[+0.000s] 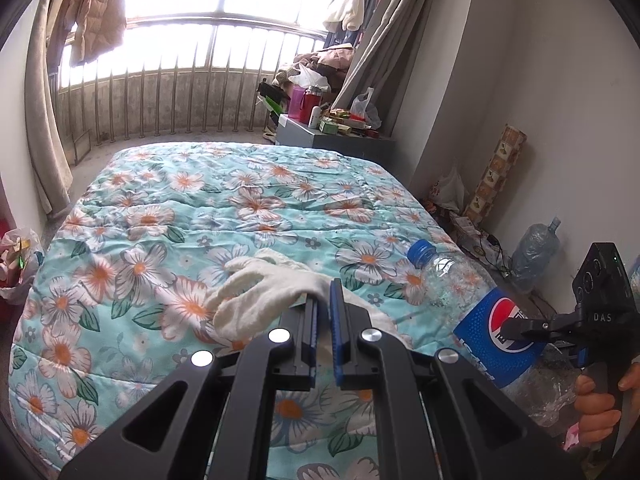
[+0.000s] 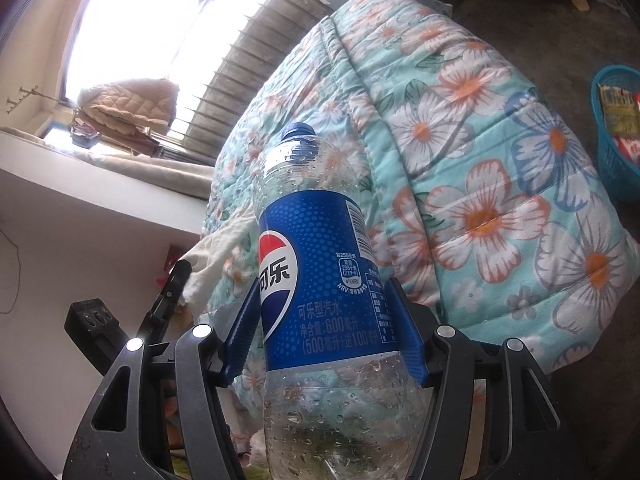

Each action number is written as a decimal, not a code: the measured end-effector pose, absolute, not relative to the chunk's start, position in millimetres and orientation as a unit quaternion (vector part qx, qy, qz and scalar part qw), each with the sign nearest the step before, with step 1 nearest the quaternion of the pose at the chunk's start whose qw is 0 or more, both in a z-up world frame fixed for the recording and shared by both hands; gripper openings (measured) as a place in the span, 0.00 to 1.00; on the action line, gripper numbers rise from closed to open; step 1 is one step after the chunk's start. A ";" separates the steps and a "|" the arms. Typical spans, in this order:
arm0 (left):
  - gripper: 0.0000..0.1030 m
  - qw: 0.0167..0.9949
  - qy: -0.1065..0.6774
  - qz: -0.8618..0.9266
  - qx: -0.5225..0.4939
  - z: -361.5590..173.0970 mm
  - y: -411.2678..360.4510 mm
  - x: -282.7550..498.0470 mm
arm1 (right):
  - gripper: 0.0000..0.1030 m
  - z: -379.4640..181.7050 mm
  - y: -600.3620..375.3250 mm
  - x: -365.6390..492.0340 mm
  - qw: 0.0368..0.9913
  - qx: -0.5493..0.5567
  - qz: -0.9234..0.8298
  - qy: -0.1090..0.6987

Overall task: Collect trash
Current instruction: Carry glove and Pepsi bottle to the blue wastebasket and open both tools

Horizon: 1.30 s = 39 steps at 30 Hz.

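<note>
- Left of the bed (image 1: 224, 208), on the floor at its near corner, you have a bag of mixed rubbish (image 1: 18, 264) sitting against the quilt's edge.
- On the bed's floral quilt, near its front edge, lies a white cloth (image 1: 260, 292); your left gripper (image 1: 324, 320) has its blue pads brought together on the near end of that cloth, pinching it.
- Just right of the cloth, over the bed's right front part, you hold an empty Pepsi bottle (image 2: 320, 272), blue cap pointing toward the window end of the bed, droplets inside its clear wall.
- Your right gripper (image 2: 324, 332) is clamped on the bottle: both blue pads press on the label, one on each side, and the bottle is off the quilt.
- Your right hand (image 1: 600, 408) wraps the gripper's handle at the bed's right front corner.
- Right of the bed, on the floor along the wall, stands a large clear water jug (image 1: 536, 252).
- In the right wrist view, a blue basket (image 2: 618, 128) with packets in it sits on the floor beside the bed.
</note>
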<state>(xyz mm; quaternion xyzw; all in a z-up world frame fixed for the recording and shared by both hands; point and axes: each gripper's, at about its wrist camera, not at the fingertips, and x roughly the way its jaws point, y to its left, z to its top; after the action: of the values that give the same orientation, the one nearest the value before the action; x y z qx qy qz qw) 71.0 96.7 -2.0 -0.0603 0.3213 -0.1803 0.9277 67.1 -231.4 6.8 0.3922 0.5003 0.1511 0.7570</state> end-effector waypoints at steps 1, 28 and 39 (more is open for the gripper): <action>0.05 0.929 0.318 -0.181 -0.060 1.3 96.7 70.1 | 0.56 8.3 -232.1 66.1 0.758 0.394 0.153 0.498; 0.05 0.877 0.265 -0.400 -0.039 105.6 -84.0 89.9 | 0.56 61.9 -380.1 -3.3 0.811 0.476 0.077 0.331; 0.05 0.768 0.415 -0.487 0.014 28.8 -301.5 151.2 | 0.56 2.2 -502.7 -39.1 0.787 0.536 -0.095 0.288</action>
<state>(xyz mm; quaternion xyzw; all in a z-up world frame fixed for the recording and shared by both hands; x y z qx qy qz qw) 151.2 -301.5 28.8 0.0140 0.4151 -0.4870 0.7683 -39.1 -502.7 2.2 0.5365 0.2883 -0.0945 0.7875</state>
